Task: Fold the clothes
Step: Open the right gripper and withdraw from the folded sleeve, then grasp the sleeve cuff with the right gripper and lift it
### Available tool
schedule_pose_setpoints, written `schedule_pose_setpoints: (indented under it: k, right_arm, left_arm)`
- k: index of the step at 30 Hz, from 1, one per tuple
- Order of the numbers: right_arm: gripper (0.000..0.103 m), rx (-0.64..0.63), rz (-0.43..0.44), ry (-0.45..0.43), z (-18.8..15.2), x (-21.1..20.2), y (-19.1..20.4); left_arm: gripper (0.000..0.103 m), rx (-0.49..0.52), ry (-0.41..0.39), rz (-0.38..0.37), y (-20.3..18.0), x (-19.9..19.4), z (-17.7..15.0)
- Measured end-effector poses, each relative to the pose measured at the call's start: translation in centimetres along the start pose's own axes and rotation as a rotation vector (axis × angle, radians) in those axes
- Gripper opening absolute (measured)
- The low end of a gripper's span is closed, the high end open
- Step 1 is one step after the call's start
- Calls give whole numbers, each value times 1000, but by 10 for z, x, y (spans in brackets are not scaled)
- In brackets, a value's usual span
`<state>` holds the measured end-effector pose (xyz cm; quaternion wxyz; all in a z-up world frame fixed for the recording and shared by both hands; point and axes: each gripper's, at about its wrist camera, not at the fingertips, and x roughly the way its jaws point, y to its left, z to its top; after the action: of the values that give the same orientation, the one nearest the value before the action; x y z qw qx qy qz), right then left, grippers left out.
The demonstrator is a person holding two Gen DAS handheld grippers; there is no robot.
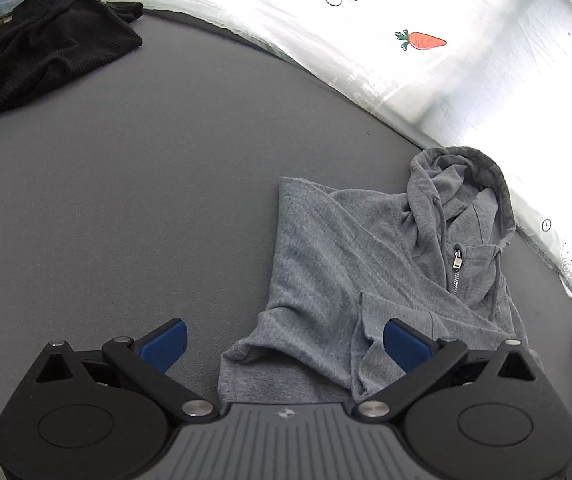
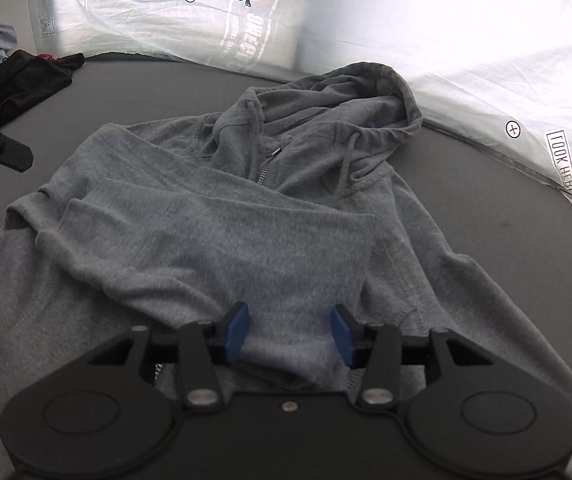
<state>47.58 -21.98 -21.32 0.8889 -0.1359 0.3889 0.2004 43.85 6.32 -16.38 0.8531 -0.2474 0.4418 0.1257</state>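
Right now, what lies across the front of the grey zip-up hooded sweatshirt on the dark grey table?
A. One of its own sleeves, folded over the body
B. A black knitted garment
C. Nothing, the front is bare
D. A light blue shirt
A: on the grey zip-up hooded sweatshirt, a grey sleeve is folded across the body below the zipper, while the black knitted garment lies far off on the table.

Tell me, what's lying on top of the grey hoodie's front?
A sleeve is folded across the grey hoodie, covering the lower zipper. Only the zipper's top shows below the hood. What's beneath the sleeve is hidden.
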Motion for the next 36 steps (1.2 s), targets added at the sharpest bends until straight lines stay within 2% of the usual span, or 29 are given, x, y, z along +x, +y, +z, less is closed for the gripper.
schedule_pose_setpoints:
  k: [2, 3, 4, 8, 10, 13, 17, 19, 21, 26, 28, 31, 34, 36]
  right_arm:
    - [76, 46, -17, 12, 1, 4, -7]
    - [79, 80, -10, 26, 1, 7, -13]
    - [83, 118, 4, 42, 2, 9, -20]
    - [84, 178, 47, 57, -4, 3, -36]
    - [88, 204, 54, 37, -10, -9, -44]
    - [100, 256, 54, 9, -23, -29, -58]
    - [103, 415, 1, -42, -50, -60, -99]
    - [103, 509, -23, -71, -66, -73, -125]
    - [103, 568, -97, -107, -83, -88, -148]
    - [103, 669, -349, -124, -134, -122, -205]
    - [103, 718, -434, -116, -162, -135, -230]
    - [103, 764, -575, -107, -205, -157, -261]
    - [103, 796, -714, -80, -242, -176, -288]
    - [103, 848, -756, -70, -263, -182, -305]
  left_arm:
    - [103, 91, 1, 1, -20, 4, -4]
    - [103, 135, 4, 3, -30, 7, -7]
    - [103, 194, 20, 34, -41, 14, -11]
    - [103, 407, 83, 181, -75, 47, -30]
    - [103, 399, 60, 169, -74, 53, -34]
    - [103, 377, 112, 181, -77, 58, -25]
    - [103, 386, 124, 221, -89, 58, -23]
    - [103, 422, 87, 225, -100, 50, -26]
    - [103, 457, 58, 209, -113, 43, -30]
    - [103, 576, 88, 192, -154, 54, -46]
    - [103, 631, 93, 240, -169, 64, -56]
    - [103, 696, 43, 328, -187, 65, -68]
    - [103, 769, 17, 357, -194, 66, -74]
    - [103, 784, 16, 369, -196, 68, -75]
